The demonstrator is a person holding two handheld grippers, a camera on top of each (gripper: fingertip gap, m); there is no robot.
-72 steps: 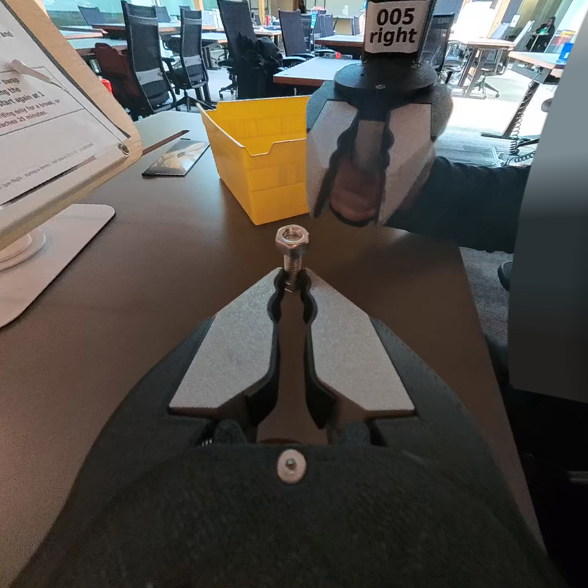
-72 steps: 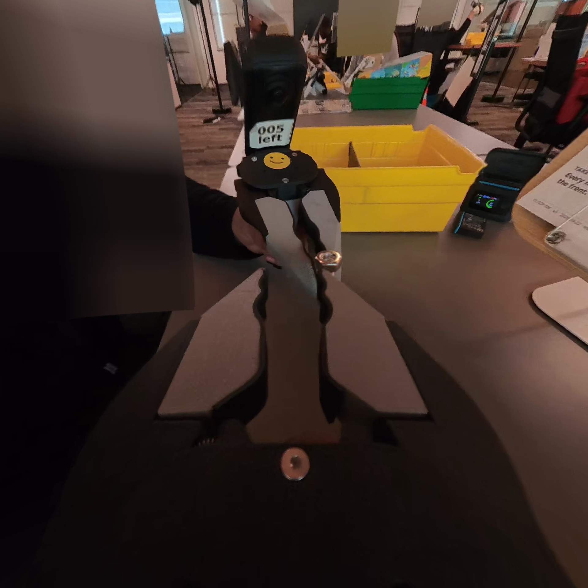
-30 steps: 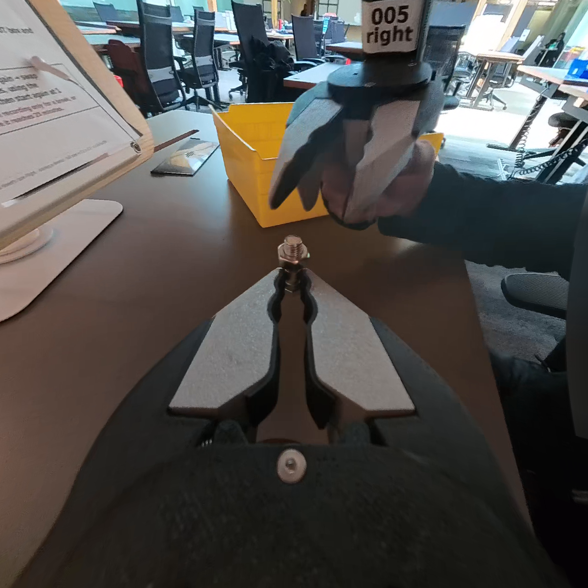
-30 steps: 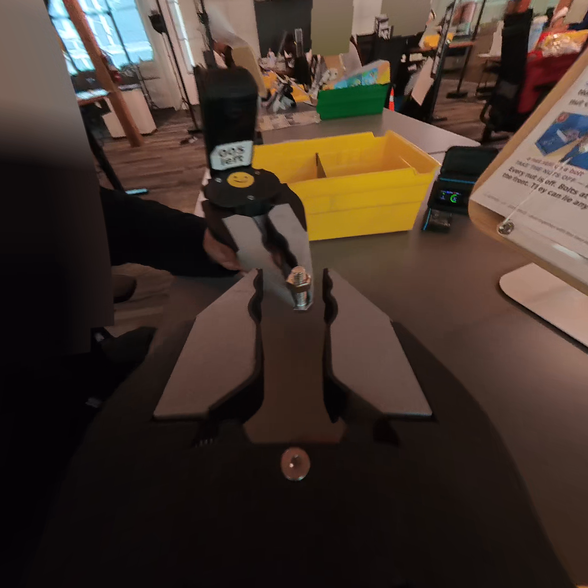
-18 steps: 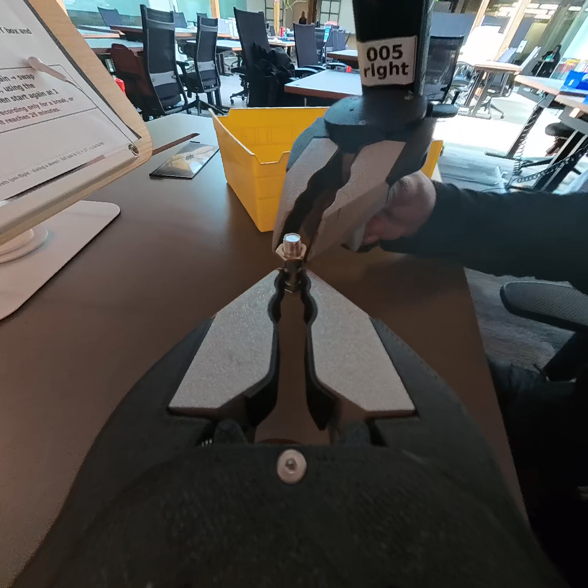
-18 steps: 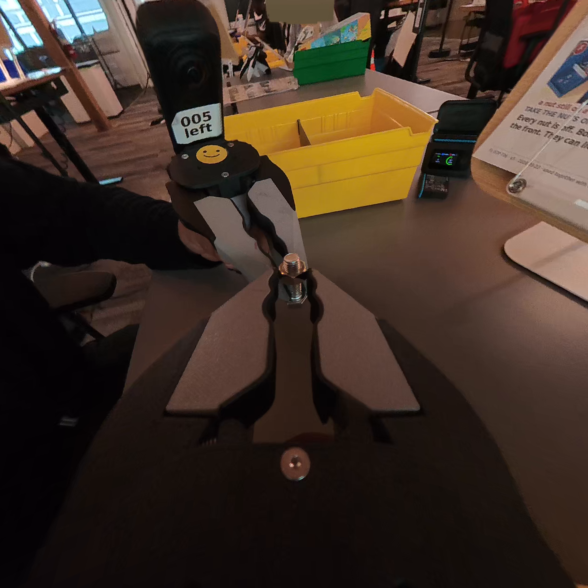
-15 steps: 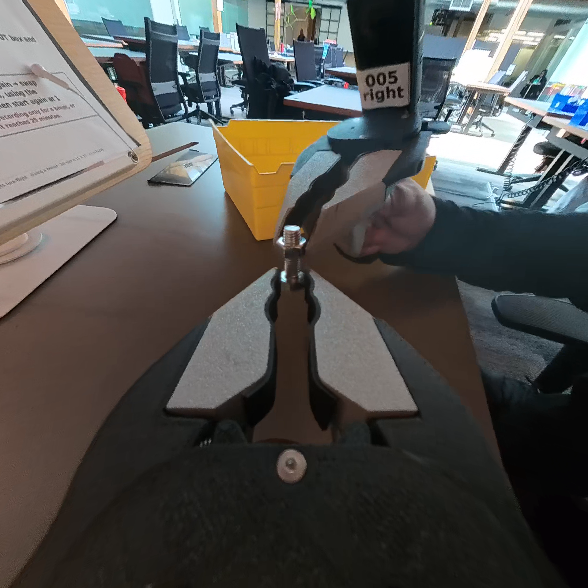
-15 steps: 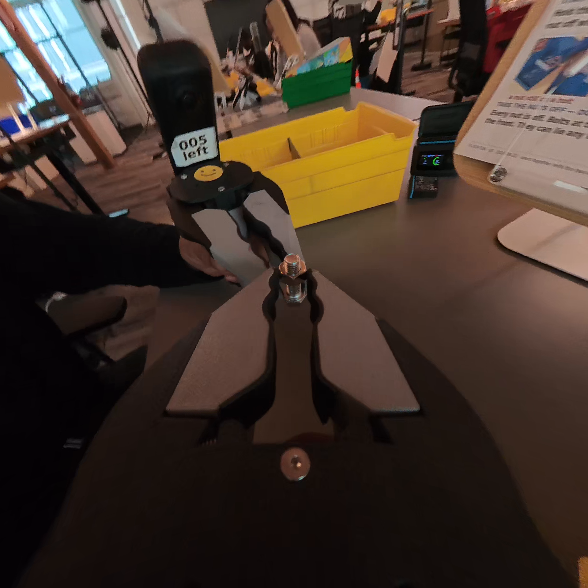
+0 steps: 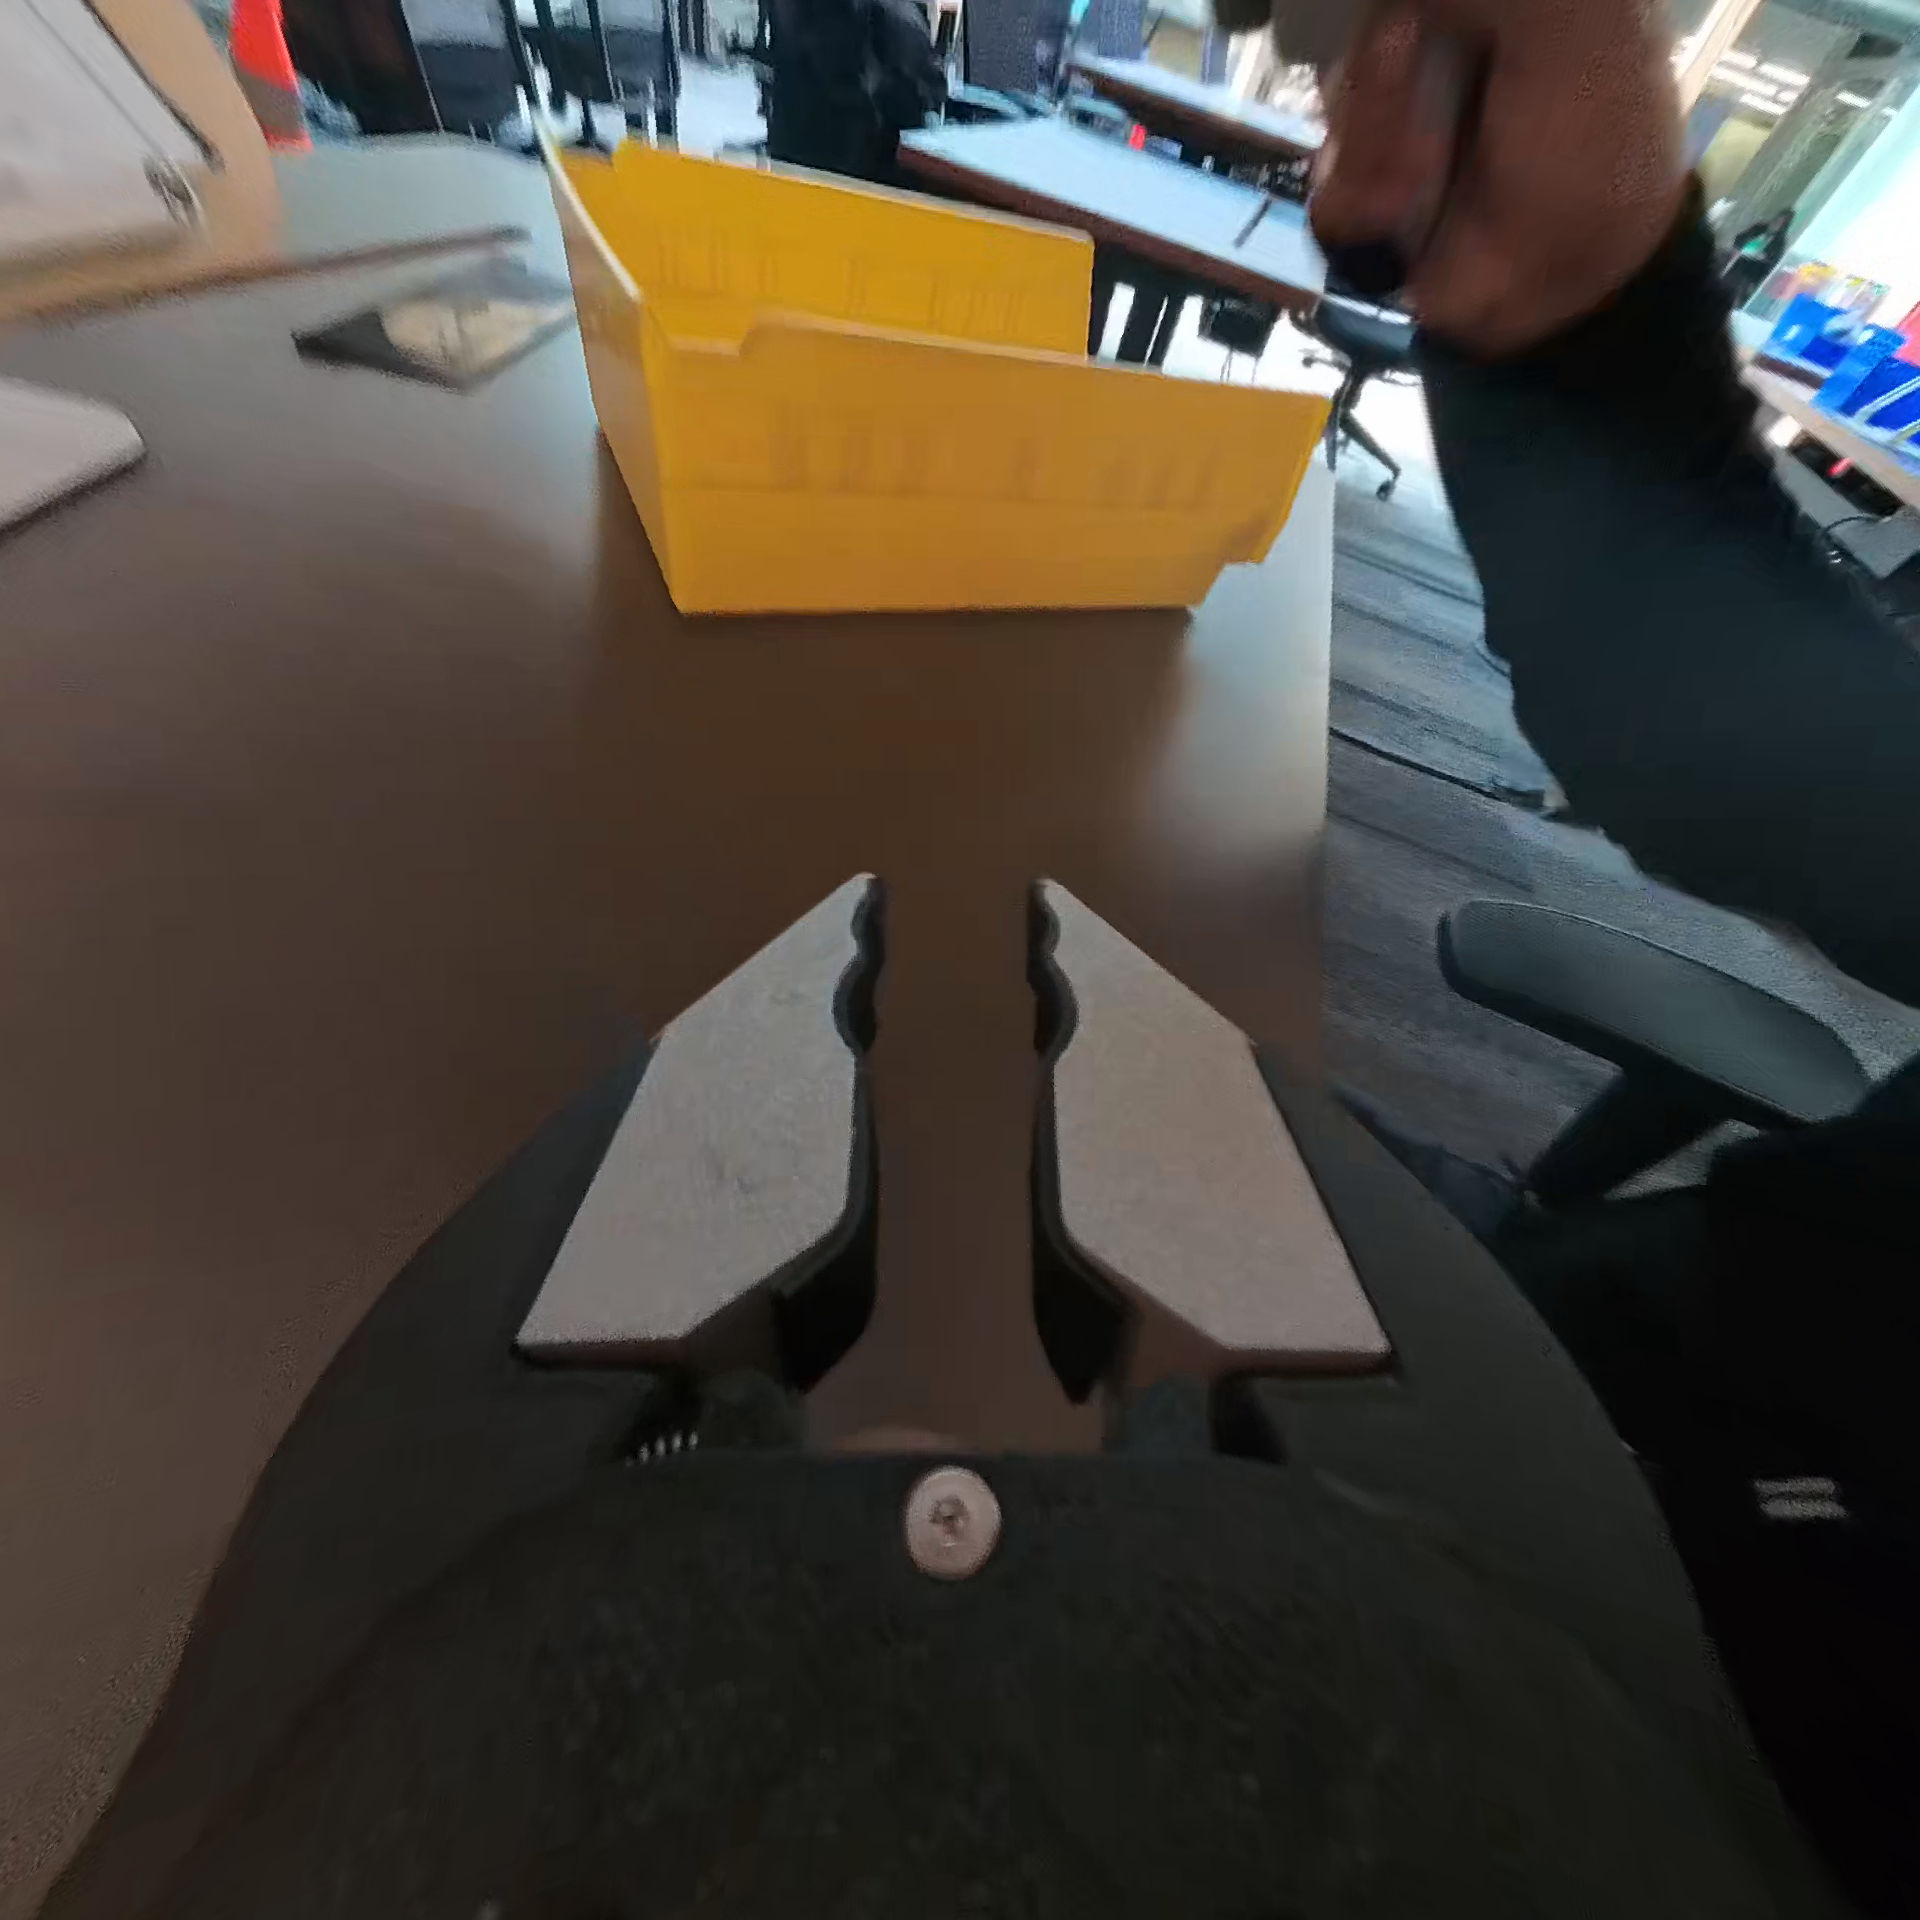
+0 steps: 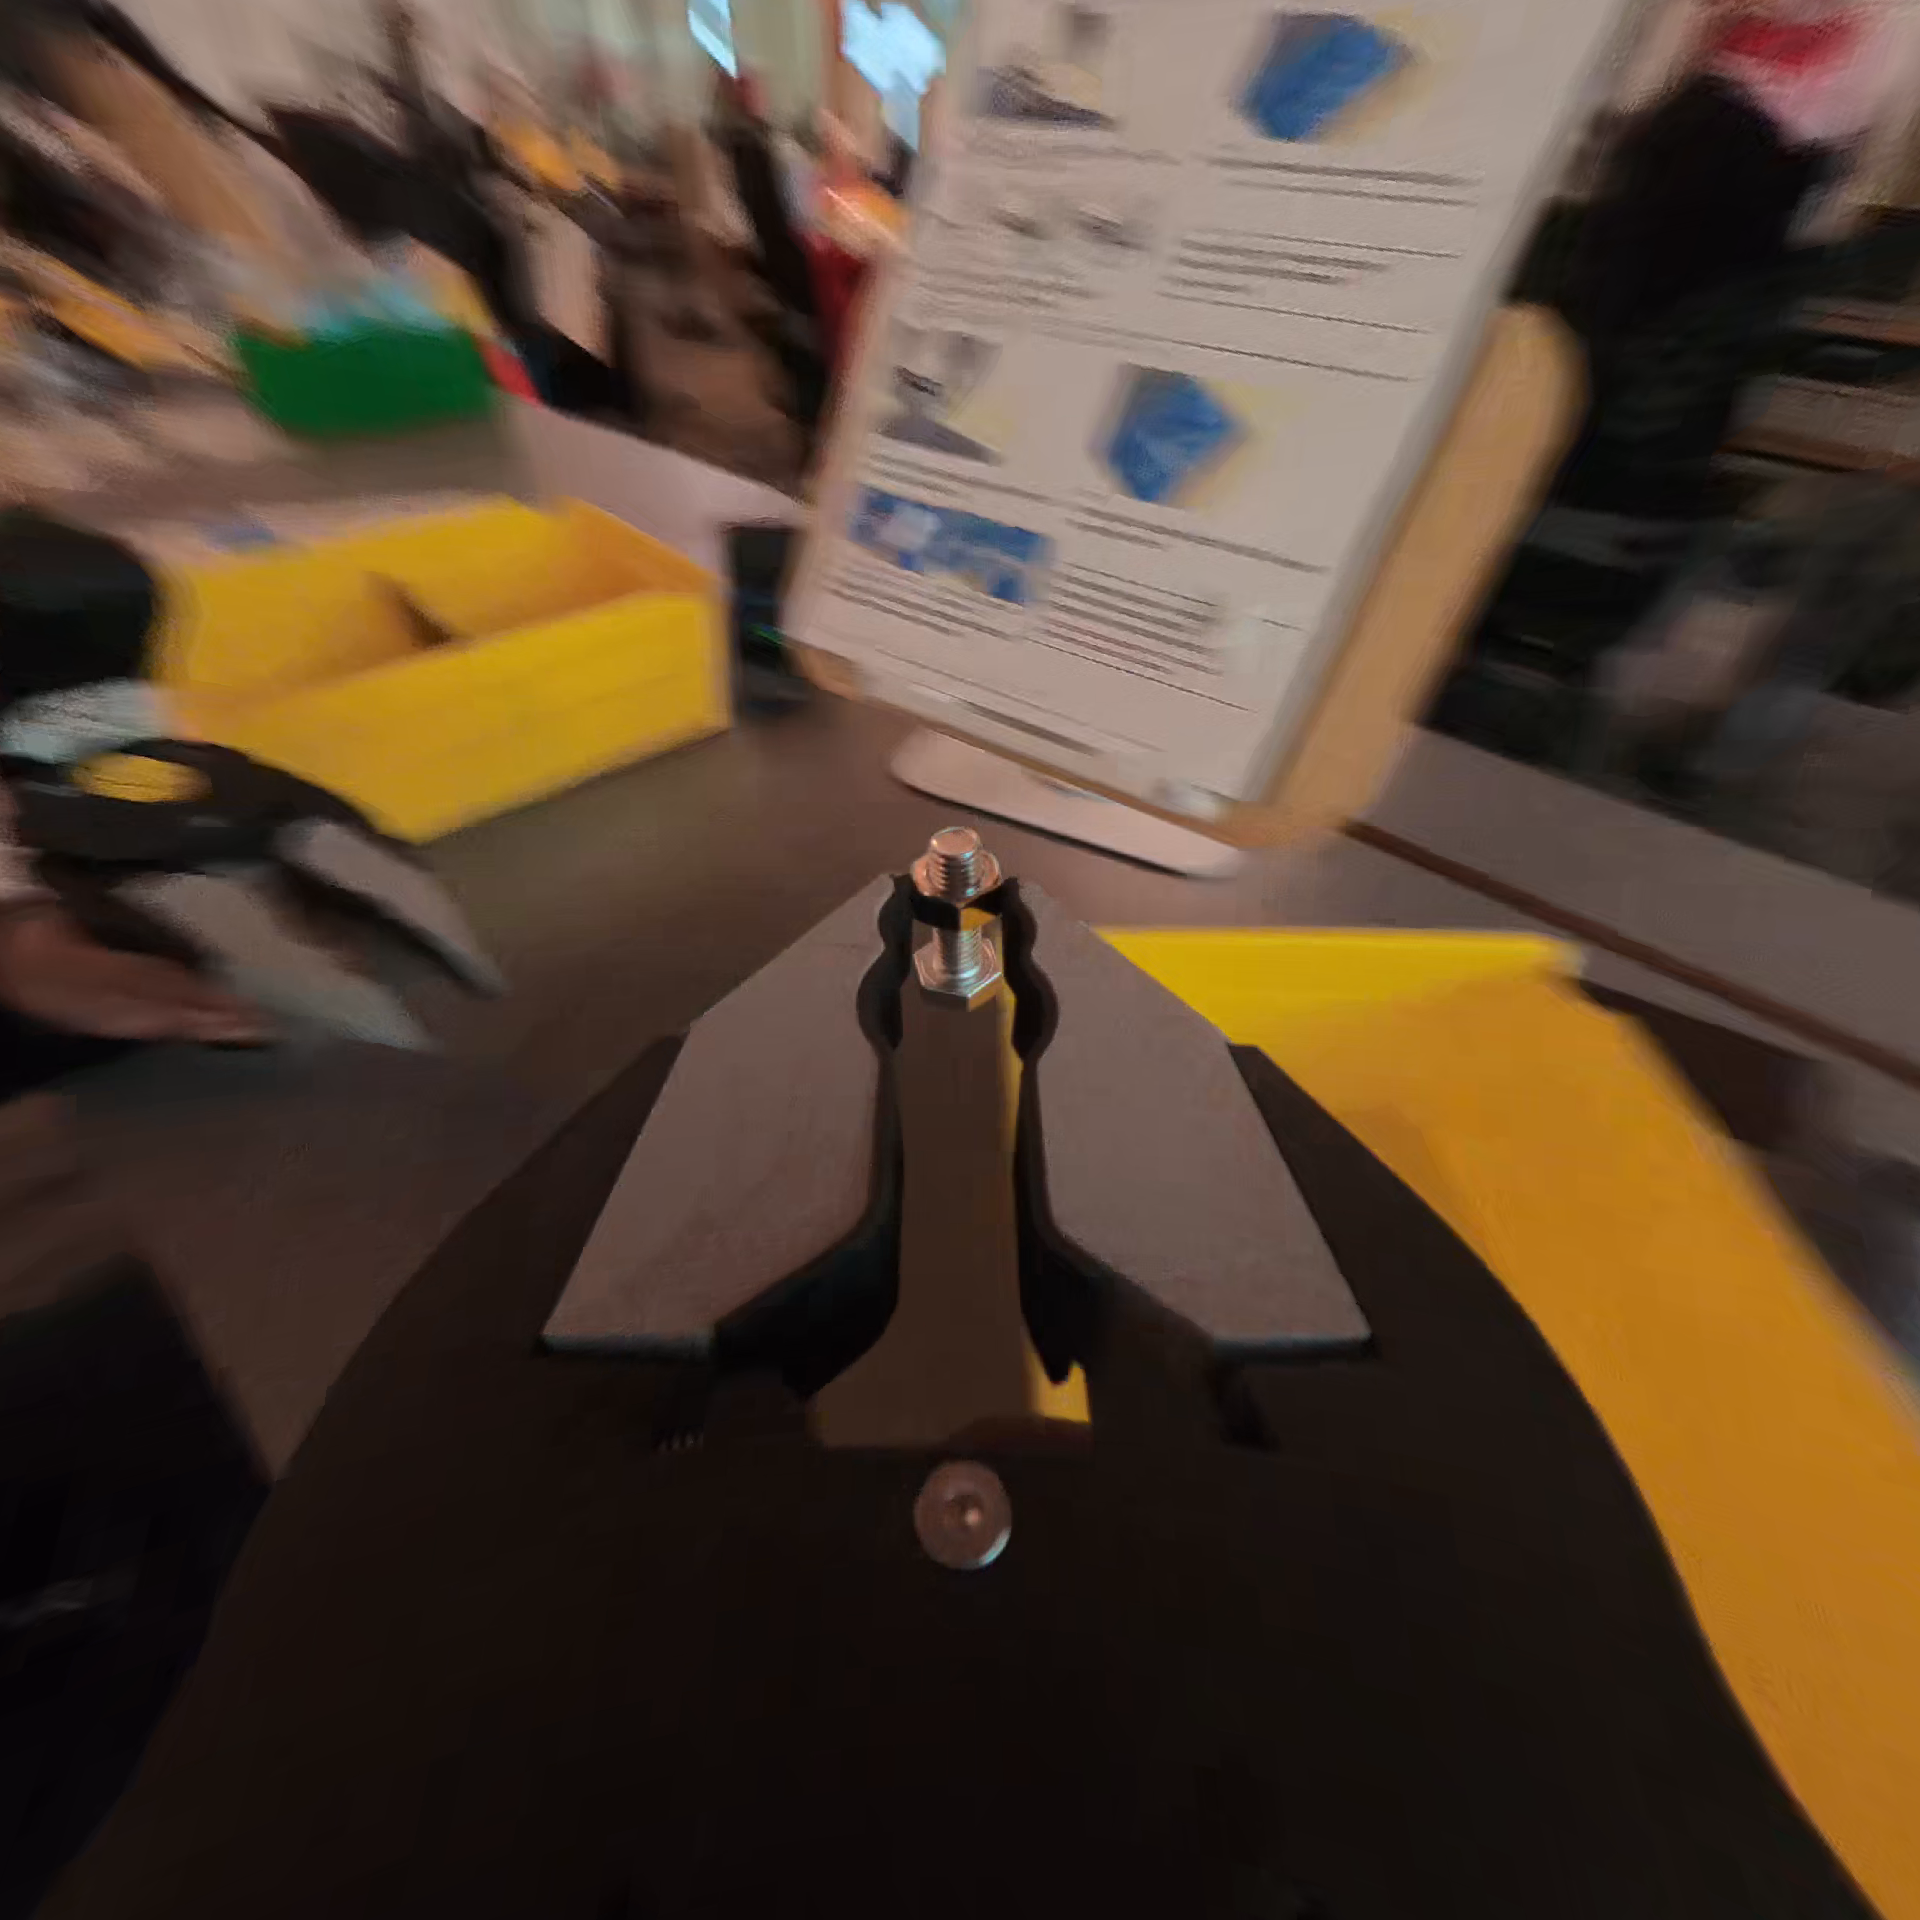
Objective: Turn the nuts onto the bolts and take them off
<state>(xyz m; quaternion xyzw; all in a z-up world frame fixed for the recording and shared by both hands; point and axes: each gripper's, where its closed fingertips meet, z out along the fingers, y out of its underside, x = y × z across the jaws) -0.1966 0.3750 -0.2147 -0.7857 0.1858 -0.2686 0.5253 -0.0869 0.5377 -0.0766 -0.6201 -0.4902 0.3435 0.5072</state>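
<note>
While both wrist views are smeared by motion blur, the main facts read clearly.
Right gripper point(image 10: 958, 909): fingers narrow, clamped on the nut point(image 10: 958, 911) at their tips.
Bolt point(image 10: 957, 940): upright between those tips, threaded end poking above the nut at 12 o'clock, hex head below it, inside the finger gap.
Left gripper point(image 9: 954, 904): fingers parted with bare table showing between them, holding nothing; in the right wrist view it sits at 9 o'clock, blurred.
Table point(image 9: 364, 748): dark brown.
Yellow bin point(image 9: 935, 457): at 12 o'clock from the left gripper, well apart from its tips.
Second yellow bin point(image 10: 1475, 1122): at 3 o'clock beneath the right gripper.
Instruction board point(image 10: 1143, 416): at 1 o'clock in the right wrist view, tilted on a white base.
Person's hand point(image 9: 1486, 177): at 1 o'clock in the left wrist view, dark sleeve below it.
</note>
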